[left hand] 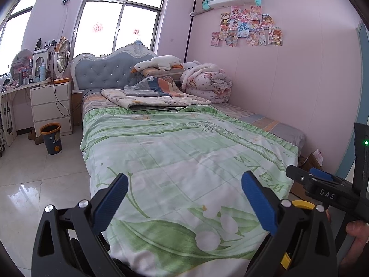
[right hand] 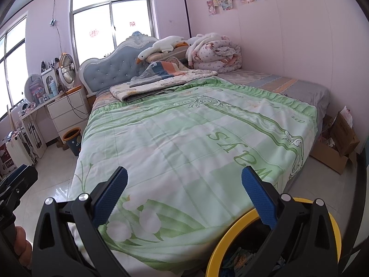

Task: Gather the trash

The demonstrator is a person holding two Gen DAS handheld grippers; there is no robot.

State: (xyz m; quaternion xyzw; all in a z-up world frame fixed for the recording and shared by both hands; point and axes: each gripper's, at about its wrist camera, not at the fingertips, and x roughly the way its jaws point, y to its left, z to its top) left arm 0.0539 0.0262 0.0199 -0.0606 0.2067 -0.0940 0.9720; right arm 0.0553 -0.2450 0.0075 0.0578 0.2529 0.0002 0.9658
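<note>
My left gripper point(left hand: 184, 189) is open and empty, held above the foot of a bed with a green floral quilt point(left hand: 180, 152). My right gripper point(right hand: 184, 188) is open and empty, also over the foot of the quilt point(right hand: 184, 133). A yellow-rimmed bin point(right hand: 233, 235) stands just below the right gripper, with colourful wrappers inside it. Its rim shows in the left wrist view point(left hand: 302, 204) behind the left gripper's right finger. The right gripper body point(left hand: 322, 189) shows at the right of the left wrist view. I see no loose trash on the quilt.
A dark waste bin with an orange rim point(left hand: 51, 138) stands on the tiled floor beside white drawers point(left hand: 52, 106). An open cardboard box point(right hand: 334, 147) sits between bed and pink wall. Folded blankets point(left hand: 156, 94) and a plush goose point(left hand: 159, 63) lie at the headboard.
</note>
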